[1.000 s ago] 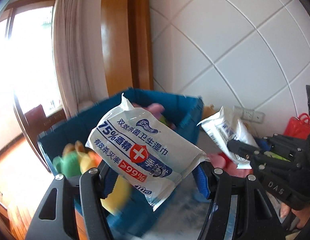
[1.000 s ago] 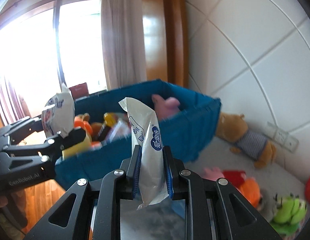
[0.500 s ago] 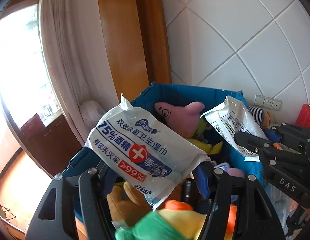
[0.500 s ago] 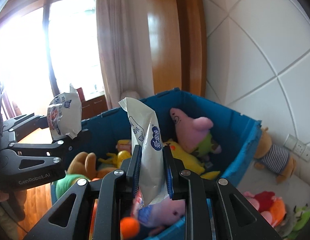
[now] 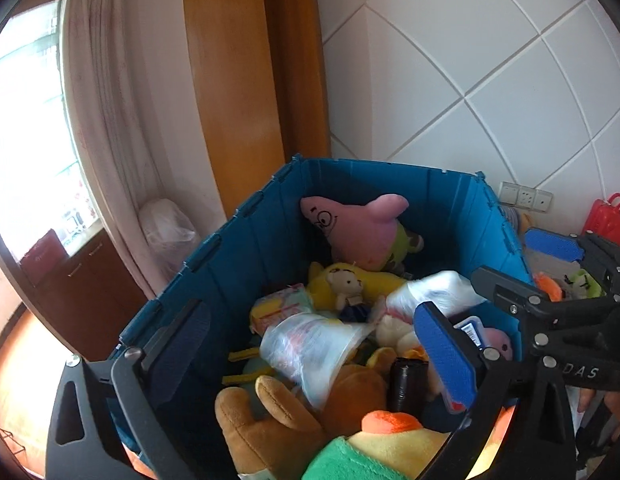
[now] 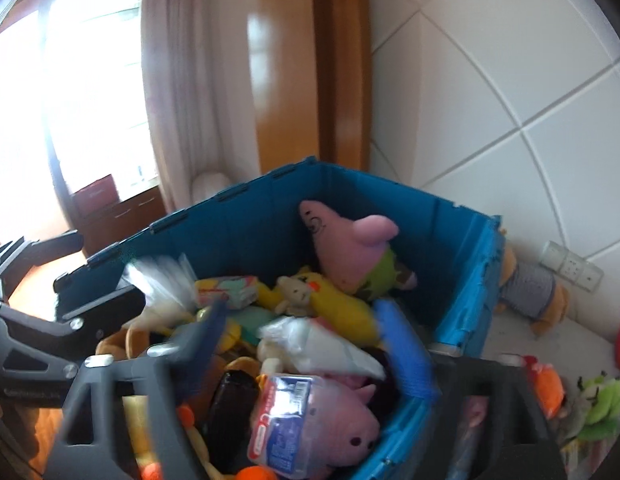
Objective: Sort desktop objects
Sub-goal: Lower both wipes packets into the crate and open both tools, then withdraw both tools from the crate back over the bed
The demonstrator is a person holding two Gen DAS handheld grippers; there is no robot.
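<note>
Now both tools hang over a blue plastic bin (image 5: 246, 256) with ribbed, hinged walls, heaped with soft plush toys. Left to right in the left wrist view: the left tool (image 5: 310, 344) has its jaws opening, black frame and blue ridged pads wide apart, nothing pressed between them. Below its gap lies a crinkly, glossy wipes pack (image 5: 310, 344), blurred, on top of a brown plush. Just right of it a second pack (image 5: 433, 292), white and shiny, lies on the pile near the right tool (image 5: 505, 292), whose jaws are also opening and grip nothing. So two packs are in the bin, both free of the pads. At the back wall leans a pink, star-shaped plush (image 5: 361, 228). In the right wrist view the second pack (image 6: 321, 344) lies between that tool's blurred fingers, untouched, beside a yellow plush (image 6: 337, 300). Right of the bin, more plush toys lie on the pale bench (image 6: 509, 336).
</note>
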